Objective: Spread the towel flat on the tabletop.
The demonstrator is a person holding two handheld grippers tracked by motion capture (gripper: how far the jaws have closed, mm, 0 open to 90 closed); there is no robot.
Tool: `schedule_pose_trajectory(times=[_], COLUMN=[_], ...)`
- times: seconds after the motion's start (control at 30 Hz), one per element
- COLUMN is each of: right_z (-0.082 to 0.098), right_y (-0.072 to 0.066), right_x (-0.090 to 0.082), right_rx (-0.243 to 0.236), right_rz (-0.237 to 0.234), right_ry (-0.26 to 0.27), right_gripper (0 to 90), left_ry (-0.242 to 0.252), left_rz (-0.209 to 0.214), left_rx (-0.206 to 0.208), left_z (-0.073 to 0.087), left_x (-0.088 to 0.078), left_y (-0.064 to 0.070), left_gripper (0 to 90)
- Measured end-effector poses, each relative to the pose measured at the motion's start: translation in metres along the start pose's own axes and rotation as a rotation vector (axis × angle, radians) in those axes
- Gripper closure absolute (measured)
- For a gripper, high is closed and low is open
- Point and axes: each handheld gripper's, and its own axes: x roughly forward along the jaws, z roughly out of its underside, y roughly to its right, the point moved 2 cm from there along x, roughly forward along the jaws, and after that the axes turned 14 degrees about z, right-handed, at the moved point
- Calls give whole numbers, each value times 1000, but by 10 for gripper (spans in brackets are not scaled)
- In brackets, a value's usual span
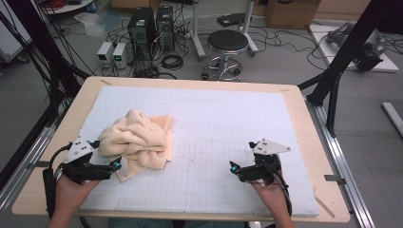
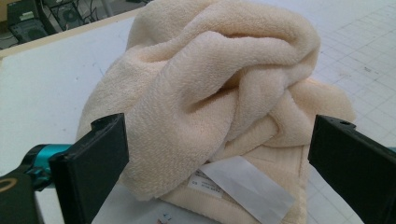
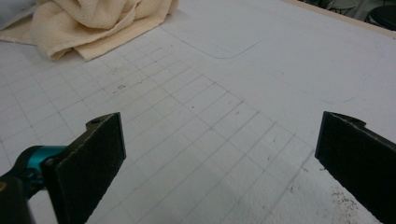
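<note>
Cream terry towel [image 1: 138, 142] is bunched up on the left half of the white mat [image 1: 266, 114]. Your left gripper [image 1: 115, 164] sits just beside its near edge, jaws wide apart, nothing pinched yet, so you're at the reach-in step. Next you'll want 1 loose corner near the label [image 2: 243, 184]. Right gripper [image 1: 232, 167] hangs over bare grid, well apart from the towel, jaws spread too.

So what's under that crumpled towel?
The towel lies bunched on the white mat. A white label pokes out beneath its folds; anything else under it is covered.
</note>
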Motion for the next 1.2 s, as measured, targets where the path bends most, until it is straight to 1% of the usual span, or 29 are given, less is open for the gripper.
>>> schedule_pose_trajectory(times=[0.1, 0.23, 0.27, 0.33, 0.4, 1.0, 1.2], right_z=[0, 0, 0, 0, 0, 1, 1], right_y=[0, 0, 0, 0, 0, 0, -1], right_x=[1, 1, 1, 1, 1, 1, 1], right_rx=[-6, -8, -6, -3, -8, -11, -12], right_rz=[-2, -3, -7, -8, -10, -26, -26], right_ry=[-1, -3, -2, -7, -1, -2, -2], right_gripper=[9, 9, 9, 9, 9, 9, 9], left_ry=[16, 19, 9, 5, 9, 19, 27], left_rz=[6, 8, 9, 8, 22, 15, 20], left_rx=[-10, -14, -9, -2, 3, -4, -3], left_z=[0, -1, -2, -2, -3, -5, -11], left_x=[-1, -1, 0, 1, 1, 1, 1], left_y=[1, 1, 1, 2, 2, 2, 0], left_gripper=[55, 55, 55, 55, 55, 56, 56])
